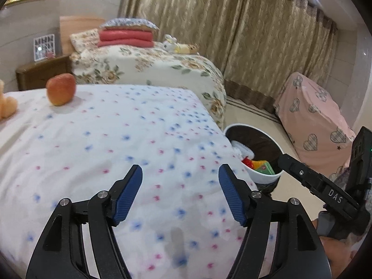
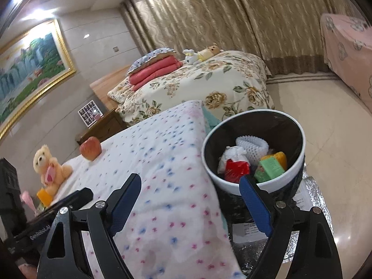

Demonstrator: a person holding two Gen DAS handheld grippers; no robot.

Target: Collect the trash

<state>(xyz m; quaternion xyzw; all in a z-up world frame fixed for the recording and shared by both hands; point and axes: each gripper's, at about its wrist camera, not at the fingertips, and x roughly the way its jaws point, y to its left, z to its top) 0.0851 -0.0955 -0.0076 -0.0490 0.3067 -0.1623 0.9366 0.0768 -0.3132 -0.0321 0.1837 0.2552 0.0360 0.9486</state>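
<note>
so both our tongs are spread wide and hold nothing. the left tongs [image 1: 180, 195] hang over the spotted sheet [image 1: 104, 139]. the right tongs [image 2: 189, 201] sit just beside the trash bin [image 2: 300, 125], which holds the trash [image 2: 237, 168] in front of our right finger. we think nothing is left, so we look slowly around first.

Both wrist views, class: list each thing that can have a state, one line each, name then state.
left hand-held gripper: open, holding nothing
right hand-held gripper: open, holding nothing
trash bin: lidless, partly filled with trash
apple: whole, resting on the bed
teddy bear: sitting upright on the bed
curtains: drawn shut
</note>
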